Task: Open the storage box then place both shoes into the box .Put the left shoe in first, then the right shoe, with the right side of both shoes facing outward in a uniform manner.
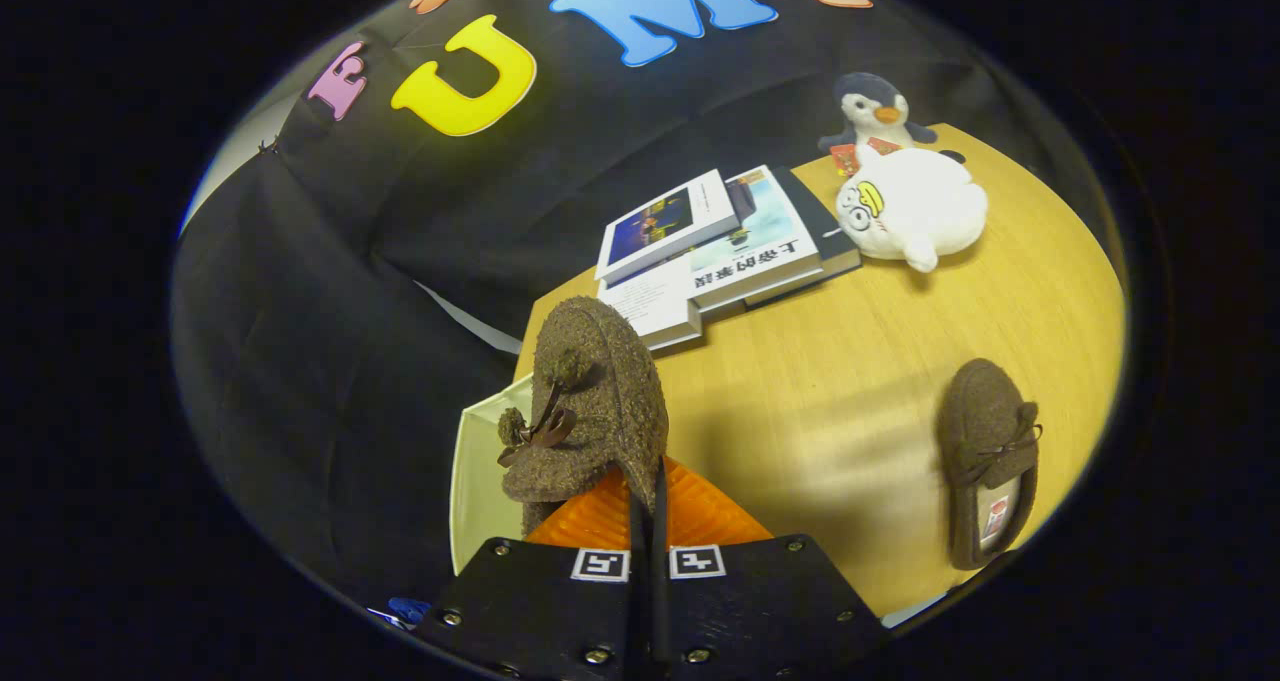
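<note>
A light wooden tabletop (860, 391) is seen beyond the tongs, backed by a black cloth wall. At the tabletop's near edge, just beside the raised shoe, part of a pale cream storage box (478, 481) is visible, its interior turned toward the view. At the far end of the tabletop a stack of books (720, 251) is laid flat, and just beside it a white plush toy with a cartoon face (915, 211) is resting, with a small grey-and-white plush penguin (875, 111) standing directly behind it. A brown fuzzy slipper-style shoe with a dark bow (585, 411) is held up ahead of the tongs (648, 501), whose fingers are drawn nearly together and pinched on the shoe's rim. A second matching brown shoe (990, 461) is lying flat on the tabletop, well apart from the first.
</note>
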Motion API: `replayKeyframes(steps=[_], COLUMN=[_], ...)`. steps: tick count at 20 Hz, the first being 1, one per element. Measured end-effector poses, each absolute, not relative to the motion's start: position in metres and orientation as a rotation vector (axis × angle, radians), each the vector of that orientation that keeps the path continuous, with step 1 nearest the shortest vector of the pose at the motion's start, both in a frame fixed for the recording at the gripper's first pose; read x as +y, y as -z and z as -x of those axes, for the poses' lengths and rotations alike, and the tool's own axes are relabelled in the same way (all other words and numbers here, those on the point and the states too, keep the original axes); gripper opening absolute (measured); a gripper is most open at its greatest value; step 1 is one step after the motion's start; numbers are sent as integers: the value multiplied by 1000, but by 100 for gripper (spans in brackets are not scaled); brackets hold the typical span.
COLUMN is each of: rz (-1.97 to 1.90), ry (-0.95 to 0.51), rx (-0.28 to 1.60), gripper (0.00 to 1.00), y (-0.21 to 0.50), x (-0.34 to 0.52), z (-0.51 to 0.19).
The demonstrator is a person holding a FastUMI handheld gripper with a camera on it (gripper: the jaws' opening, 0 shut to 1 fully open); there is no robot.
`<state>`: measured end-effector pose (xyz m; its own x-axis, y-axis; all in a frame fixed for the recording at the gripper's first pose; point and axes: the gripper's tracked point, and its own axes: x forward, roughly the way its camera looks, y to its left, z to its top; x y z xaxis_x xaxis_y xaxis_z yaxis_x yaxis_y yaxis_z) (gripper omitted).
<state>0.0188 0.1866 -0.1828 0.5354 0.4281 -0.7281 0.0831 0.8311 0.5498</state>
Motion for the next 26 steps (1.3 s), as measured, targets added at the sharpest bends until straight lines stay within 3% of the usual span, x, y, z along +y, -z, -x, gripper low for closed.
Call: replayKeyframes(steps=[12, 26], rz=[-516, -483], ry=[-346, -237], rx=[1036, 1236], gripper=[0, 1], y=[197, 288], x=[318, 397], z=[-22, 1])
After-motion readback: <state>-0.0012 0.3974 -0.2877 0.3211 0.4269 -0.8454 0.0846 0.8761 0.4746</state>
